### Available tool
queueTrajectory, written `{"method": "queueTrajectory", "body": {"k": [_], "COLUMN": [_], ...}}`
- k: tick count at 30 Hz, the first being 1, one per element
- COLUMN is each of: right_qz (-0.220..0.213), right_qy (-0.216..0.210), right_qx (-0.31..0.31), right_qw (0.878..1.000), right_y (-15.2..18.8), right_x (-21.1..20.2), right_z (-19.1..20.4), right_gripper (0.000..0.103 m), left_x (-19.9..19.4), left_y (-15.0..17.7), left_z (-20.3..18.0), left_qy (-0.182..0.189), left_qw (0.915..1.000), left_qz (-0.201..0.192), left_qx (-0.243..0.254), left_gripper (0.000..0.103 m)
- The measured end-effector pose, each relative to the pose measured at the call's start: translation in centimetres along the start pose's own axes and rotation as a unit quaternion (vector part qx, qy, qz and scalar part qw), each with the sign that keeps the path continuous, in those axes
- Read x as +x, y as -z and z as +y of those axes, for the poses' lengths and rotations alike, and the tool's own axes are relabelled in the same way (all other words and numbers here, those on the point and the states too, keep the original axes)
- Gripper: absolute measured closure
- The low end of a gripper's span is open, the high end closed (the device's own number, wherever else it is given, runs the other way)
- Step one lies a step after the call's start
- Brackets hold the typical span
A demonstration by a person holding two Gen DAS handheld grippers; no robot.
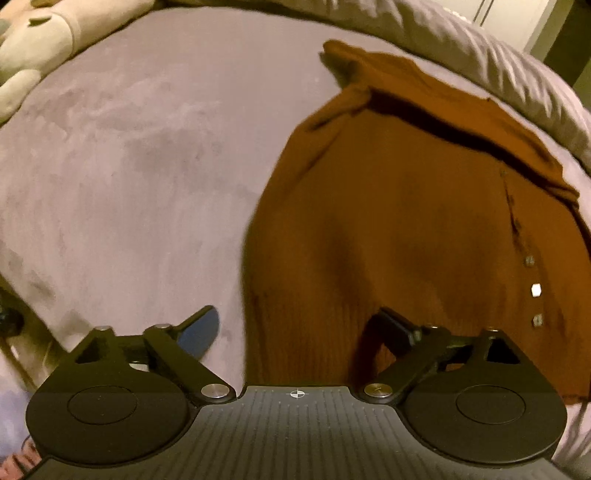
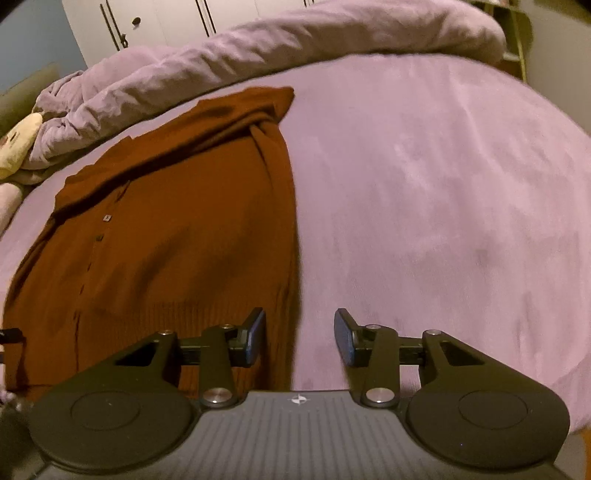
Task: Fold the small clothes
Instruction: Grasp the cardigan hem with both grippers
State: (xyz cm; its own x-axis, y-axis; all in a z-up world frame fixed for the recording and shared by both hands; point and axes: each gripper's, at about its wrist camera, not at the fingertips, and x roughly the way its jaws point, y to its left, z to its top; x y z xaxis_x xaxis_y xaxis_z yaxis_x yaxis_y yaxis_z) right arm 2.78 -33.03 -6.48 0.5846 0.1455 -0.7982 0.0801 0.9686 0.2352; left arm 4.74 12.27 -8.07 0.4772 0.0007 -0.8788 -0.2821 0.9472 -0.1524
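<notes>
A rust-brown ribbed knit top with small buttons lies flat on the lilac bed cover, sleeves folded across its upper part. My left gripper is open over the top's lower left hem edge, one finger above the cover, the other above the fabric. In the right wrist view the top lies left of centre. My right gripper is open over its lower right hem edge, left finger above the fabric, right finger above the bed cover. Neither holds anything.
A rumpled lilac duvet is heaped along the far side of the bed. A cream plush toy lies at the far left corner. White wardrobe doors stand behind the bed.
</notes>
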Motion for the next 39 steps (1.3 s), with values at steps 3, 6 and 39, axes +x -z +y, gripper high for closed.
{"method": "queueTrajectory", "body": {"k": [3, 6, 39], "right_qz": [0.012, 0.010, 0.056], "right_qy": [-0.012, -0.013, -0.071], "right_qx": [-0.004, -0.013, 0.080], "right_qw": [1.000, 1.000, 0.993], "right_y": [1.0, 1.7, 0.5], "right_x": [0.0, 0.0, 0.8], "right_z": [0.0, 0.2, -2.4], "right_gripper": [0.063, 0.063, 0.097], "left_x": [-0.3, -0.5, -1.5], "left_y": [0.7, 1.3, 1.3], "left_z": [0.0, 0.2, 1.1], "left_qy": [-0.004, -0.003, 0.088], "left_qw": [0.9999, 0.9999, 0.9955], "left_qz": [0.004, 0.009, 0.035], "left_qx": [0.010, 0.010, 0.008], "left_gripper": [0.013, 0.016, 0.092]}}
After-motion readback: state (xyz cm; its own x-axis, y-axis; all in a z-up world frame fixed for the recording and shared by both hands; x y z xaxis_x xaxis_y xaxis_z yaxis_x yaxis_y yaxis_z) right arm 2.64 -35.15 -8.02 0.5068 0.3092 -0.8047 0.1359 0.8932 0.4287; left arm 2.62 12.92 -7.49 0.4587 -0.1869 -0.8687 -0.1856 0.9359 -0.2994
